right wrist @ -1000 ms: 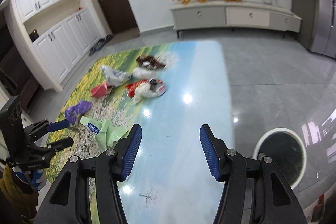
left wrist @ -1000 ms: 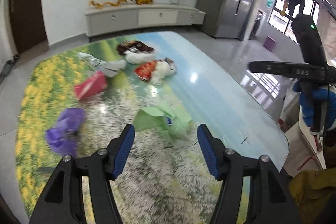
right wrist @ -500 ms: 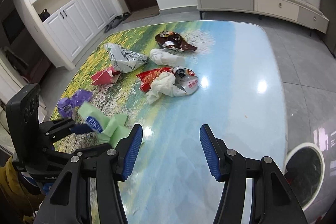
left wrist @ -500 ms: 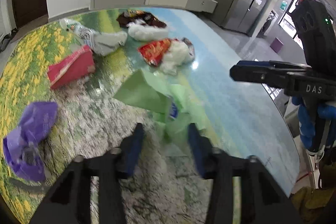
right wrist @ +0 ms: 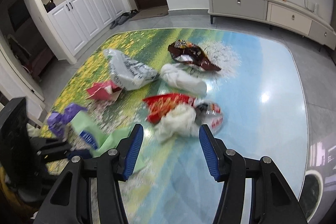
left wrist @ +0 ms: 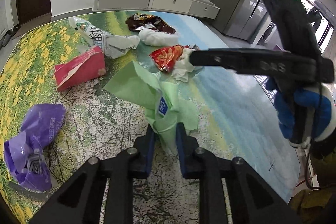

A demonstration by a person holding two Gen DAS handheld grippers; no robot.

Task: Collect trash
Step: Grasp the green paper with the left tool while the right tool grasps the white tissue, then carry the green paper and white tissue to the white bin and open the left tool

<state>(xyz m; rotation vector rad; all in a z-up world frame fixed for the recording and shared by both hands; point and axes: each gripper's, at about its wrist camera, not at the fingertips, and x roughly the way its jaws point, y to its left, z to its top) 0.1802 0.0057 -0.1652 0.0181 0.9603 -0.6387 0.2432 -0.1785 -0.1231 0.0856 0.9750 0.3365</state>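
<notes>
My left gripper (left wrist: 165, 133) is shut on the near end of a crumpled light green wrapper (left wrist: 145, 90) lying on the table; the wrapper also shows in the right wrist view (right wrist: 88, 129). My right gripper (right wrist: 171, 141) is open and empty, just short of a white crumpled tissue (right wrist: 176, 121) beside a red snack bag (right wrist: 166, 105). In the left wrist view the right gripper (left wrist: 247, 61) reaches in from the right over that red bag (left wrist: 167, 56).
On the printed table (left wrist: 231, 102) lie a purple bag (left wrist: 35, 140), a pink tissue box (left wrist: 79, 70), a white printed bag (left wrist: 105, 40), a white wad (left wrist: 157, 38) and a brown wrapper (left wrist: 147, 22). A round bin (right wrist: 310, 188) stands on the floor at right.
My left gripper moved down to the green wrapper and closed on it. My right gripper moved forward toward the red bag and white tissue, staying open.
</notes>
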